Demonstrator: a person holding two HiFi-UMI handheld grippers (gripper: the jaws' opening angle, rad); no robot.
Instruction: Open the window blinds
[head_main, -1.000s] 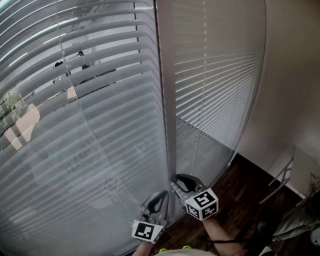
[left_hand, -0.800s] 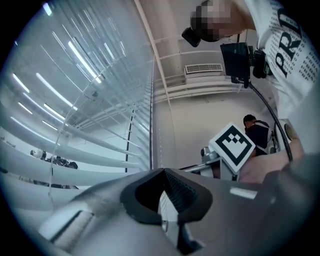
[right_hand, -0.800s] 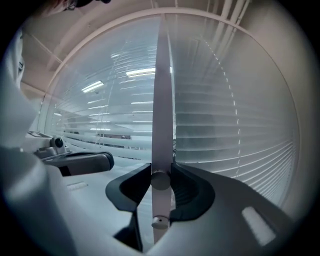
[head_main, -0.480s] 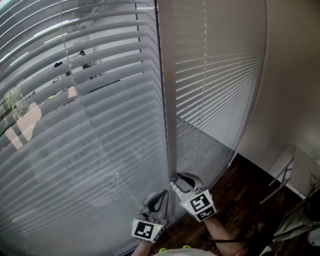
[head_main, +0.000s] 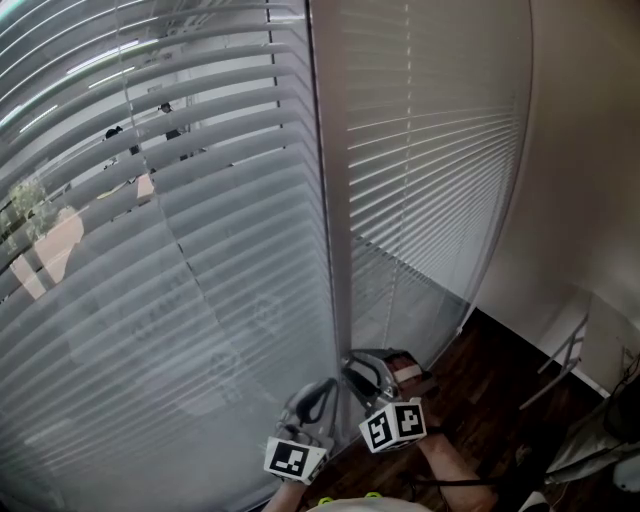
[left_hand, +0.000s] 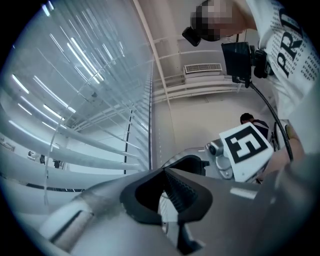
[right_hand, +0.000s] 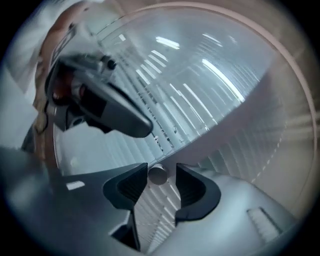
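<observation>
Pale wall (head_main: 580, 150) at 3 o'clock and dark wood floor (head_main: 480, 400) at 5 o'clock, framing a tall window split by a grey frame post (head_main: 328, 200); hung with two slatted blinds, the left blind (head_main: 200, 250) filling 9 to 11 o'clock, the right blind (head_main: 430, 150) at 1 o'clock.

Looks about half done, judging by the slats; on the left blind, tilted apart, with an outdoor scene and some greenery showing through the gaps toward 10 o'clock; on the right blind, lying nearly flat on one another and letting through only thin bright lines, so not yet turned.

Down at 6 o'clock of the head view, both tools close to the foot of the post; the right claw (right_hand: 161, 172) just been opening, now standing wide, with a small round rod end (right_hand: 158, 175) between its pads, probably the tip of a tilt wand; sits just beside the pad at its 9 o'clock with a gap toward the other, so not pinched. As for the left claw (left_hand: 164, 171), closed tip to tip with nothing made out between; hangs just beside the right one, at its 8 o'clock, seemingly taking no part.

Left to do, by this reading: close on the rod and twist until the right blind's slats stand level; cannot tell whether raising either blind is wanted as well.
</observation>
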